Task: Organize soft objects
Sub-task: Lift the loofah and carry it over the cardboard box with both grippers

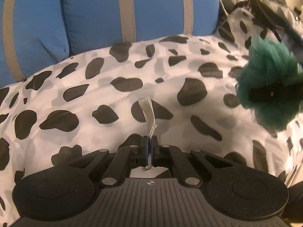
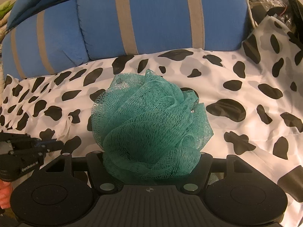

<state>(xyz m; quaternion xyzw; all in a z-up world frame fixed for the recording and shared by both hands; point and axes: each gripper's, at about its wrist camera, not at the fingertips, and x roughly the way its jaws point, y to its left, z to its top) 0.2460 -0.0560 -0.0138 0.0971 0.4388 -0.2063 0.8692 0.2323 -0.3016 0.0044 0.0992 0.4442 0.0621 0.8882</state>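
Carrying step judged in hand: teal mesh loofah [image 2: 151,124] is clamped between the right gripper [image 2: 151,162] fingers, bulging ahead of them; left gripper [image 1: 149,149] is closed on a white cord loop [image 1: 148,111]; a set-down spot on the cow-print sheet [image 2: 246,87] is needed next.

- Spotted sheet [image 2: 236,71]: white cloth printed with black and grey blotches. It covers the whole seat and lies in shallow wrinkles.
- Blue cushions [image 2: 161,15]: two upright back cushions, blue with vertical tan stripes, side by side behind the sheet. The sheet's rear edge meets their bases.
- Dark clutter [image 2: 280,5]: a heap of dark material and clear plastic at the far right, beyond the right-hand cushion. Contents cannot be identified.
- Green item [image 2: 4,5]: small, at the far left edge, too cropped to identify.
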